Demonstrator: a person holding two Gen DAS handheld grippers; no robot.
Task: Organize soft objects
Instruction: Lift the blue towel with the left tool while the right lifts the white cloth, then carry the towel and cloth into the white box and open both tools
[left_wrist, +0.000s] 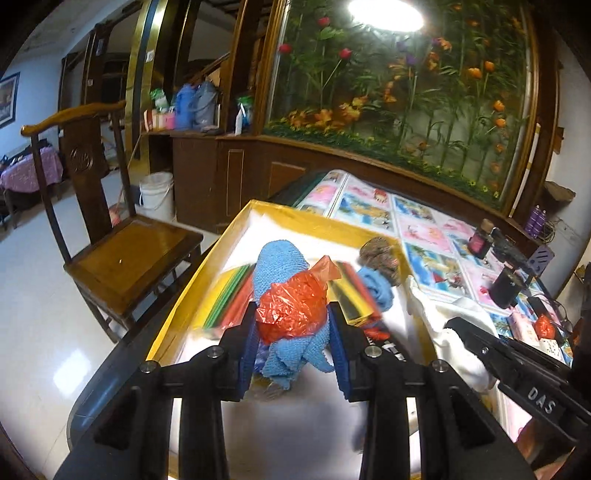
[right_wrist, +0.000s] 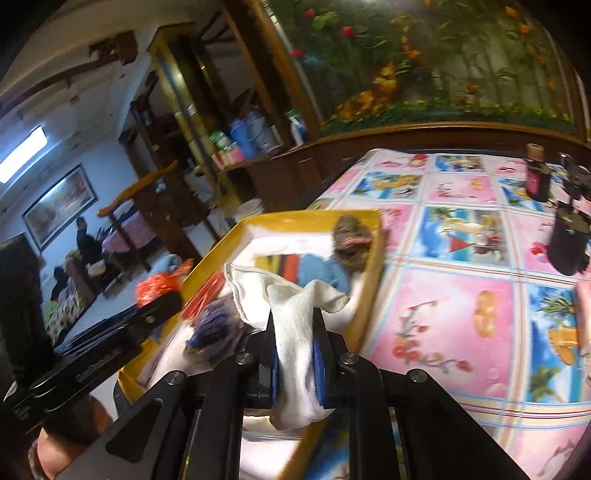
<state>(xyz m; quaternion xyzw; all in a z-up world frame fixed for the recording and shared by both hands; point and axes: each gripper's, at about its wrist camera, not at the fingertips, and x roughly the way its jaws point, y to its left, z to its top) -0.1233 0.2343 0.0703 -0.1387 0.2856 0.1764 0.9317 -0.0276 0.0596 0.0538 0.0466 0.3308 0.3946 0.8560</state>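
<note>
The left tongs (left_wrist: 292, 334) are gripping a bundle between their blue pads: a rolled light-blue knitted cloth (left_wrist: 281, 266) with a crumpled orange-red plastic bag (left_wrist: 291, 304) wrapped around its middle, the jaws standing partly apart and pressing on the bundle's sides. This bundle is hanging above the shallow yellow-rimmed rectangular tray (left_wrist: 314, 218), which is sitting on the bench covered with a pink-and-blue cartoon-patterned cloth (left_wrist: 428, 236). Inside the tray, at about ten o'clock from the bundle in the left wrist view, a set of green, yellow and red strips (left_wrist: 231, 295) is lying against the white lining; at about two o'clock a second piece of blue cloth (left_wrist: 376, 290) and a grey-brown fuzzy ball (left_wrist: 380, 258) are resting near the tray's far right corner. The right tongs (right_wrist: 297, 354) are closed almost fully on a white knitted sock-like cloth (right_wrist: 295, 314), which is bunching up between the pads and drooping below them, over the tray's near right edge. In the right wrist view the left tongs with the orange bag are showing at nine o'clock, blurred. A dark cylindrical object (right_wrist: 569, 240) and a small dark bottle with a pink label (right_wrist: 537, 177) are standing on the bench at two o'clock, well apart from the tray. A brown wooden chair (left_wrist: 122, 254) is standing on the pale floor at nine o'clock from the tray.
</note>
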